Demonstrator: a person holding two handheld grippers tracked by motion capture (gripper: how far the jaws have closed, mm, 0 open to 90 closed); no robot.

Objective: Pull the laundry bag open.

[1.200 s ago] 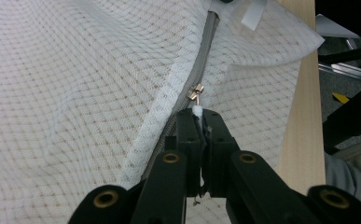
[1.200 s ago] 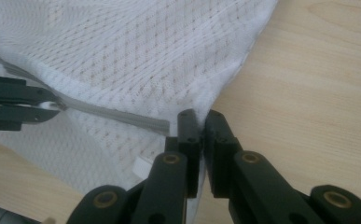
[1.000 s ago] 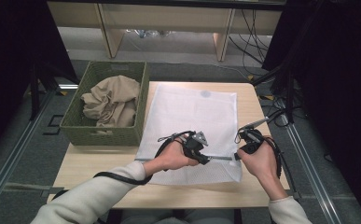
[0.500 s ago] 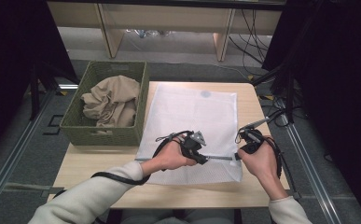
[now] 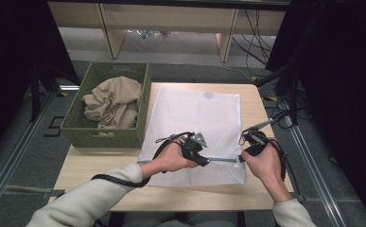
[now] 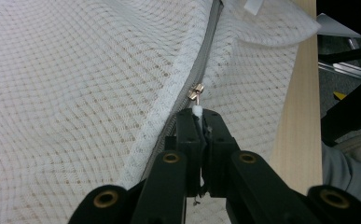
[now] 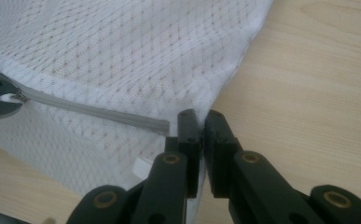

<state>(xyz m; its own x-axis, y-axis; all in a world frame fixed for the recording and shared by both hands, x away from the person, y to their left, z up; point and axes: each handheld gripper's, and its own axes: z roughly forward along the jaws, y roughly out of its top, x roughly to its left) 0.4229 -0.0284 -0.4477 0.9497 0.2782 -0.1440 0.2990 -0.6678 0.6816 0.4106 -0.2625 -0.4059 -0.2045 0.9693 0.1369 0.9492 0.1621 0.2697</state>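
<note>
A white mesh laundry bag (image 5: 195,118) lies flat on the wooden table (image 5: 100,163). Its grey zipper (image 5: 223,160) runs along the near edge, between the two hands. My left gripper (image 6: 199,114) is shut on the small white pull tab (image 6: 197,111) of the gold slider (image 6: 196,91); in the high view the left gripper (image 5: 205,161) sits at the zipper's left end. My right gripper (image 7: 200,116) is shut on the bag's mesh edge (image 7: 187,100), just past the end of the zipper (image 7: 103,114). In the high view the right gripper (image 5: 242,157) holds the bag's near right corner.
A green woven basket (image 5: 76,130) with a crumpled beige cloth (image 5: 112,101) stands at the table's left, beside the bag. Bare wood (image 7: 308,79) lies to the right of the bag. Cables (image 5: 275,118) trail off the table's right edge.
</note>
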